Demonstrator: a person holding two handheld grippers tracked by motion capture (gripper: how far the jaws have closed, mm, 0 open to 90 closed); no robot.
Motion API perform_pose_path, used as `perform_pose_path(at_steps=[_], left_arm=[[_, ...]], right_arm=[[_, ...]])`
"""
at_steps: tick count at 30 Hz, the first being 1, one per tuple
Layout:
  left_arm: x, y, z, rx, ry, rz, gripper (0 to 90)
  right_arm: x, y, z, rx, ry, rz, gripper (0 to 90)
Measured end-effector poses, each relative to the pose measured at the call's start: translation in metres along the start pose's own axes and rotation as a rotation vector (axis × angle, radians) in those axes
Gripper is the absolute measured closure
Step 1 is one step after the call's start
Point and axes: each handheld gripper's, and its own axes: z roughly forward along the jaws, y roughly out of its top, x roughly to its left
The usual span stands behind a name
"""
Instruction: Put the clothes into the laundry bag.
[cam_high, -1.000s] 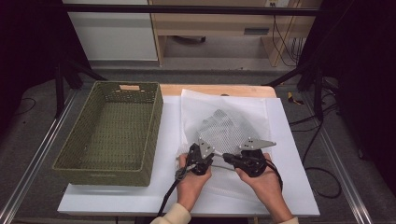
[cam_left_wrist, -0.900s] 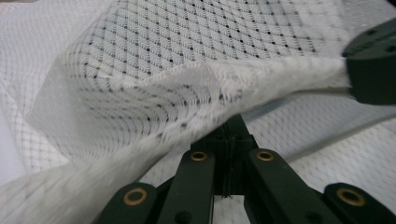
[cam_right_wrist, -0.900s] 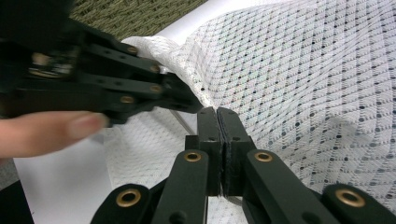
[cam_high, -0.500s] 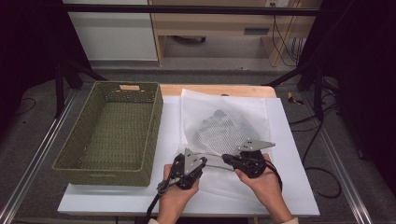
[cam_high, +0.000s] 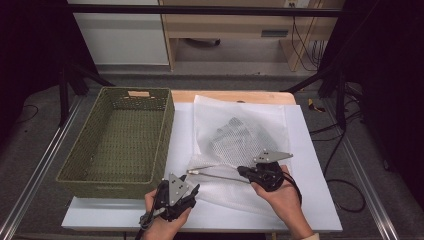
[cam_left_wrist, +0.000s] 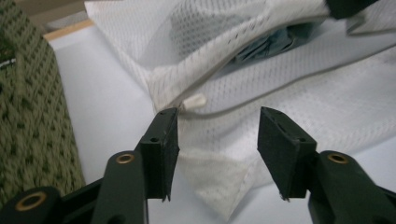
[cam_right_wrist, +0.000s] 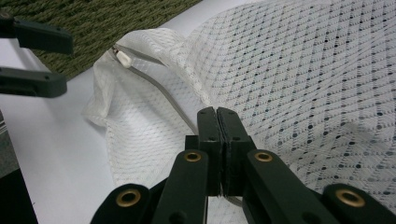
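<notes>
- Near edge of the white tabletop (cam_high: 320, 165): a person's two hands enter from below. The left gripper (cam_high: 192, 189) sits at the basket's near corner, jaws apart with nothing between them; they have just been opening. Its own view shows the white zipper pull (cam_left_wrist: 195, 101) just beyond the jaw tips, untouched.
- The right gripper (cam_high: 241, 171) rests on the near part of the mesh bag (cam_high: 240, 135), jaws pressed together on the bag's zipper edge (cam_right_wrist: 154, 88); the right gripper view shows the mesh running in between the closed pads.
- Middle of the table: the mesh bag is flat, white, translucent netting with a dark folded cloth (cam_left_wrist: 266, 44) inside. Its zipper mouth gapes toward the left gripper.
- Left side: a rectangular, olive-green woven basket (cam_high: 70, 172), just beside the bag, its rim close to the left gripper.
- Open surface: bare white board to the bag's right and along the near edge.
- Beyond: a wooden strip (cam_high: 225, 95) at the table's far edge, grey floor, dark stand legs, cables (cam_high: 300, 45) and pale furniture.
</notes>
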Motion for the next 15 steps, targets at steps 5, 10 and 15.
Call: perform_pose_path(at_steps=[5, 10, 15], left_arm=[[-0.005, -0.010, 0.010, 0.043, 0.041, -0.005, 36.6], [-0.005, -0.015, 0.019, 0.068, 0.037, -0.036, 31.1], [-0.001, -0.018, 0.034, 0.099, 0.038, -0.071, 30.2]], right_arm=[[-0.001, -0.001, 0.000, 0.002, -0.002, -0.006, 89.4], [-0.001, -0.001, -0.001, 0.009, 0.000, -0.001, 89.3], [0.000, -0.001, 0.000, 0.012, -0.004, -0.009, 89.3]])
